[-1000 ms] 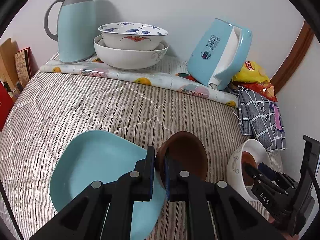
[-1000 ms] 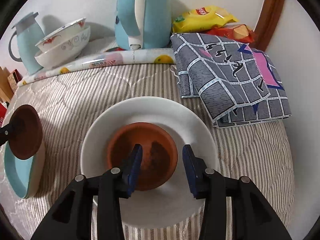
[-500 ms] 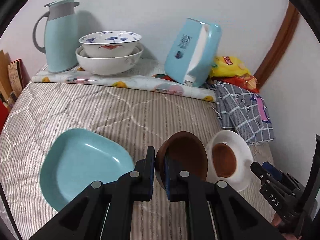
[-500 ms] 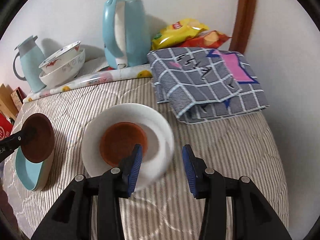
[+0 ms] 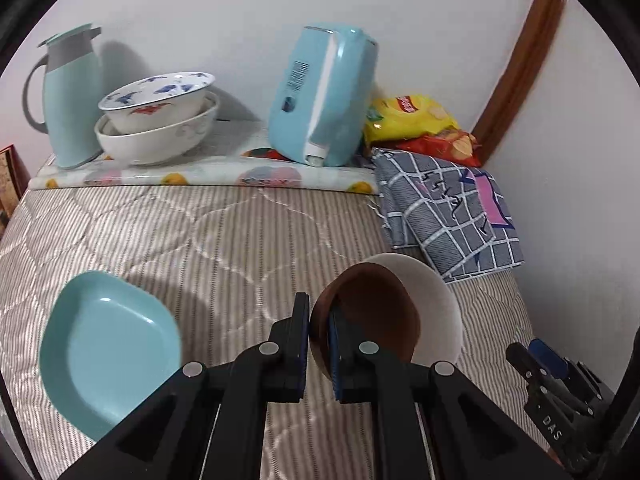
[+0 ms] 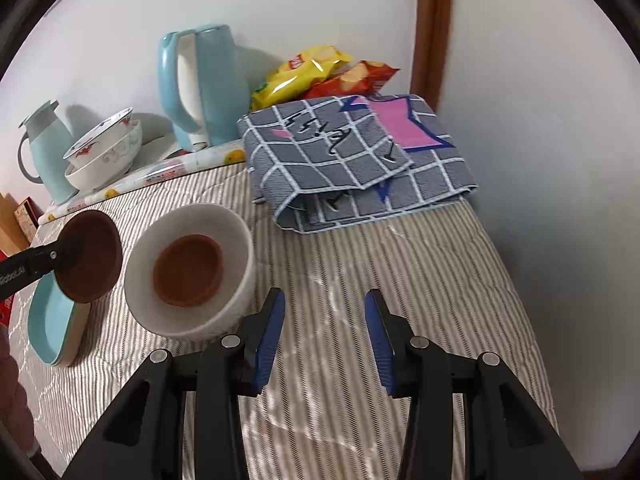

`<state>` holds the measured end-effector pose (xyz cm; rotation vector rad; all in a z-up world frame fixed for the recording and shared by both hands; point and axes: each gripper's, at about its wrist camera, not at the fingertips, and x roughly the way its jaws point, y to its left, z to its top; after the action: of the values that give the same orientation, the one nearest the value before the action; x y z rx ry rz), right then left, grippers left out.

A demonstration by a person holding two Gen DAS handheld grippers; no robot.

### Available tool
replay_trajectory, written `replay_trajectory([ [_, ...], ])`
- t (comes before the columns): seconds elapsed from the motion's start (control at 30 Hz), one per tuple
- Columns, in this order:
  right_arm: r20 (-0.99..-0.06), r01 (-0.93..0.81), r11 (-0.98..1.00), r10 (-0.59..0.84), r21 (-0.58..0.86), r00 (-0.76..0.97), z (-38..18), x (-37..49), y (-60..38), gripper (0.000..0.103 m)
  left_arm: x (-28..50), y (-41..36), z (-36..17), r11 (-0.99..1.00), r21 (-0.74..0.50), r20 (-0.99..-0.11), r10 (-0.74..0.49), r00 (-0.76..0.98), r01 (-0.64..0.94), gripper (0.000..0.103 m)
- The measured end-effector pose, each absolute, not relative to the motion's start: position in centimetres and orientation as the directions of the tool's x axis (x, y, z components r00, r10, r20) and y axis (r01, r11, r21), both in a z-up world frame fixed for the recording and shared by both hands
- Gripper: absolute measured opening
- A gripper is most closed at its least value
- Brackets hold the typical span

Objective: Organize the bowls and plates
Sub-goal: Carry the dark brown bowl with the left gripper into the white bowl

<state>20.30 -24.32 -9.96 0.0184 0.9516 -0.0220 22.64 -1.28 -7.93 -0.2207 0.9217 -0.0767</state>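
My left gripper (image 5: 319, 344) is clamped on the rim of the brown saucer (image 5: 372, 312), held above the bed beside the white bowl (image 6: 192, 268); it looks stiff, light, breakable, so I keep the rim pinch.

A brown saucer (image 5: 372, 312) is showing against a white bowl (image 6: 192, 268), a pale blue plate (image 5: 108, 348) is lying on beige-striped quilting (image 5: 224, 240), and the grey checked cloth (image 6: 360, 160) is bearing pink, perhaps a star.

A brown saucer (image 6: 90, 258) hangs tilted above the teal plate (image 5: 108, 354); beside them, a white bowl (image 6: 192, 276) (another brown saucer (image 6: 188, 270) inside).
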Motion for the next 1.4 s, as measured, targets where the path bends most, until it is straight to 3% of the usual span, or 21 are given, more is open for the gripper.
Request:
replay_trajectory([
  [0.4,-0.817,0.069,0.997,-0.019,0.025,0.576,-10.6,19.7,-27.1,0.042,24.9,-5.1,-9.9,0.98,-0.2,-0.808,-0.177,0.562,0.022,0.009],
  [1.4,-0.849,0.065,0.998,-0.016,0.021,0.529,-12.8,20.9,-27.2,0.042,27.2,-6.0,-13.4,0.968,-0.248,-0.842,-0.227,0.49,0.022,0.009],
])
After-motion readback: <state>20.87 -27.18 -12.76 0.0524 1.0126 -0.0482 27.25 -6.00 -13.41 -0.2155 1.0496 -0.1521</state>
